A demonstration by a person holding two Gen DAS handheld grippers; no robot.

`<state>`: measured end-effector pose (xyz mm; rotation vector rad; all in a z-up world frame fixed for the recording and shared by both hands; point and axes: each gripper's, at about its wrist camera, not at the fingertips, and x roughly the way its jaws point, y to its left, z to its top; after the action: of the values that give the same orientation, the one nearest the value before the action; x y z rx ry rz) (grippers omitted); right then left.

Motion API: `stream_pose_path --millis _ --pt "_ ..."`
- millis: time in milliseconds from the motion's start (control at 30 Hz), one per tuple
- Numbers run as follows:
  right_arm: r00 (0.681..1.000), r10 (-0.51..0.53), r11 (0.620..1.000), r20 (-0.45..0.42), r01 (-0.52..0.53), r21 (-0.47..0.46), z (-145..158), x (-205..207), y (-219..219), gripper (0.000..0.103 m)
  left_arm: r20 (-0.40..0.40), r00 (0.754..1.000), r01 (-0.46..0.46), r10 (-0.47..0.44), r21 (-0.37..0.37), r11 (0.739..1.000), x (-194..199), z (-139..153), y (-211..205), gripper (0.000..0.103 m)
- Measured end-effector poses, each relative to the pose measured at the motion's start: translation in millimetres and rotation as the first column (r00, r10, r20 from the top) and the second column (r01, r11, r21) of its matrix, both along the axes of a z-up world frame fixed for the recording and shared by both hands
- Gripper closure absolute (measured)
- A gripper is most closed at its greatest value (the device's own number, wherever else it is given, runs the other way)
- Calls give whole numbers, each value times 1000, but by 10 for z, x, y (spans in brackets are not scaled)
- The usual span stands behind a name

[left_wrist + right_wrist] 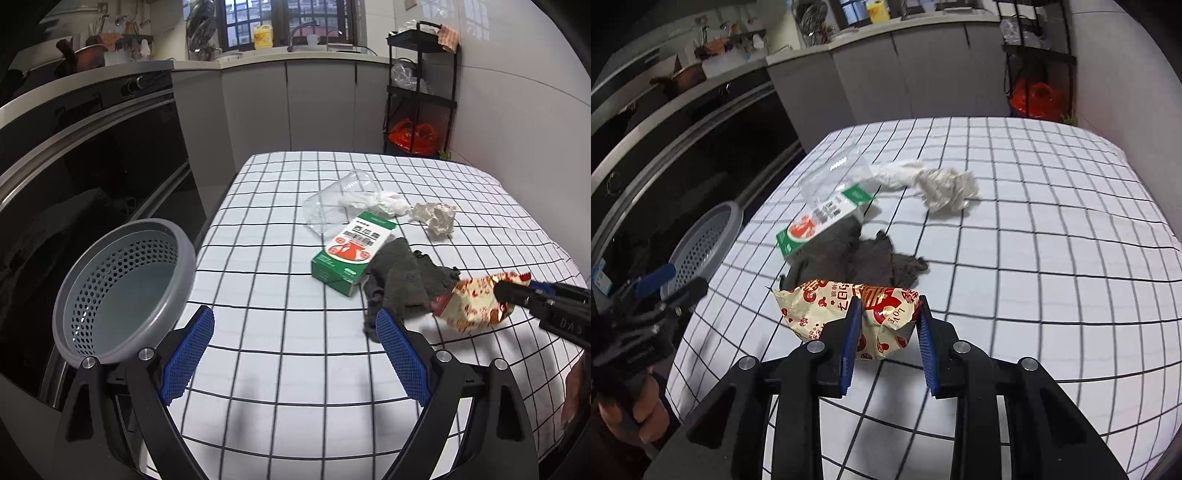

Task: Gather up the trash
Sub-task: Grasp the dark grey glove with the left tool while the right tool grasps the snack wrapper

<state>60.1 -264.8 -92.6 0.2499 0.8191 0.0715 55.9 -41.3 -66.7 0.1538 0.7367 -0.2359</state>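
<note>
A cream and red snack wrapper (875, 325) sits between my right gripper's (886, 317) blue pads, which press on it just above the checked tablecloth; it also shows in the left wrist view (472, 306). My left gripper (295, 328) is open and empty over the table's near left part. A grey perforated bin (122, 291) stands tilted at the table's left edge, close to the left finger. A grey rag (402, 284), a green and white box (351, 251), a clear plastic cup (332, 203), a white tissue (384, 203) and a crumpled paper (436, 218) lie mid-table.
A black oven front (92, 177) runs along the left. Grey cabinets and a counter (295, 103) stand behind the table. A black shelf rack (421, 92) with an orange bag stands at the back right by the white wall.
</note>
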Motion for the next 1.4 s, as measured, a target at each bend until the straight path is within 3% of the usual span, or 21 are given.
stream_pose_path --millis 400,767,833,900,1033,1200,1400 --pt "993 -110 993 44 108 39 207 -118 -392 74 -48 997 54 -55 -20 998 224 -154 -568 14" --pt "988 -144 983 64 135 122 308 -188 -641 74 -120 992 47 -44 26 999 501 -488 -987 15" --pt "988 -141 983 67 132 123 314 -191 -649 74 -132 990 49 -45 24 999 522 -537 -1020 27" --pt "988 -141 984 64 132 123 310 -189 -653 74 -150 987 59 -54 29 998 526 -583 -1051 51" --pt "989 -138 984 58 130 120 296 -184 -656 74 -152 986 70 -68 10 997 477 -577 -1042 73" --pt "990 -129 986 53 123 115 285 -157 -623 74 -149 986 68 -70 -16 998 391 -487 -963 77" --pt "994 -95 992 51 90 94 258 -114 -480 74 -88 995 53 -54 -19 998 207 -165 -720 77"
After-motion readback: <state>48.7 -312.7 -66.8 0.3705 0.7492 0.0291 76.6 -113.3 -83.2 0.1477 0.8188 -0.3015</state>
